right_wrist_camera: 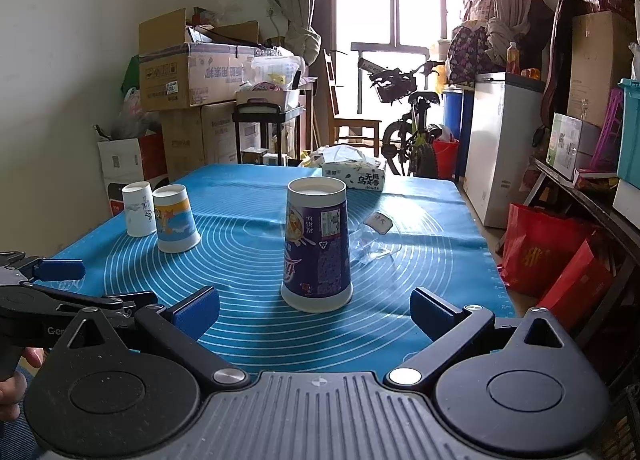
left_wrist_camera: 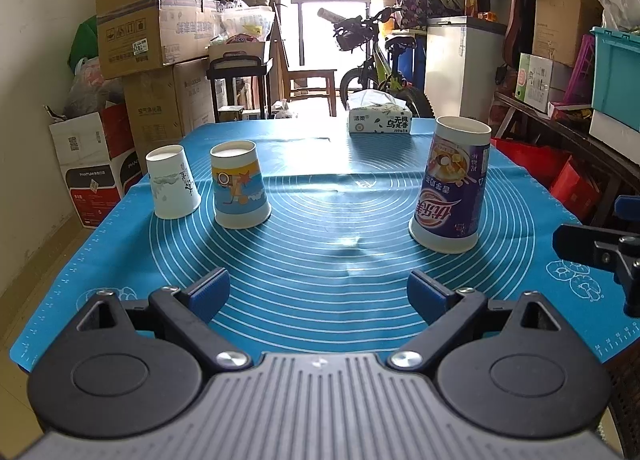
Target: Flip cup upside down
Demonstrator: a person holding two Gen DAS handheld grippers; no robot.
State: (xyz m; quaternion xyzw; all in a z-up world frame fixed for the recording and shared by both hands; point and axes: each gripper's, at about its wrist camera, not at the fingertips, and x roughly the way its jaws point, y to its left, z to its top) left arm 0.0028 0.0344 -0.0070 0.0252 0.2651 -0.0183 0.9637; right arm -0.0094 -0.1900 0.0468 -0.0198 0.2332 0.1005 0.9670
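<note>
Three paper cups stand upside down on the blue mat (left_wrist_camera: pixel 320 220) that covers the bench. Each cup has its wide mouth down on the mat and its small bottom facing up.

The tall purple cup (right_wrist_camera: pixel 317 244) is the biggest one. In the right wrist view it stands at about 12 o'clock, just ahead of the right gripper (right_wrist_camera: pixel 316 310). It is not between the fingers and nothing touches it. The right gripper's blue fingers (right_wrist_camera: pixel 196 310) are spread wide apart and hold nothing.

In the left wrist view the purple cup (left_wrist_camera: pixel 454 186) is at about 1 o'clock. The left gripper (left_wrist_camera: pixel 318 292) hangs low over the mat. Its blue fingers (left_wrist_camera: pixel 210 292) are spread wide too, with only bare mat between them.

The white cup (left_wrist_camera: pixel 172 182) and the blue and yellow cup (left_wrist_camera: pixel 239 185) stand close side by side at about 10 and 11 o'clock in the left wrist view. They are well apart from the purple cup.

A tissue box (left_wrist_camera: pixel 380 120) sits at the far edge of the mat, at about 12 o'clock. A bit of clear plastic wrap (right_wrist_camera: pixel 374 240) lies on the mat just to the right of the purple cup. Past the bench are a bicycle (right_wrist_camera: pixel 412 132), a wooden chair (right_wrist_camera: pixel 352 128) and cardboard boxes (left_wrist_camera: pixel 156 36) stacked by the wall.
</note>
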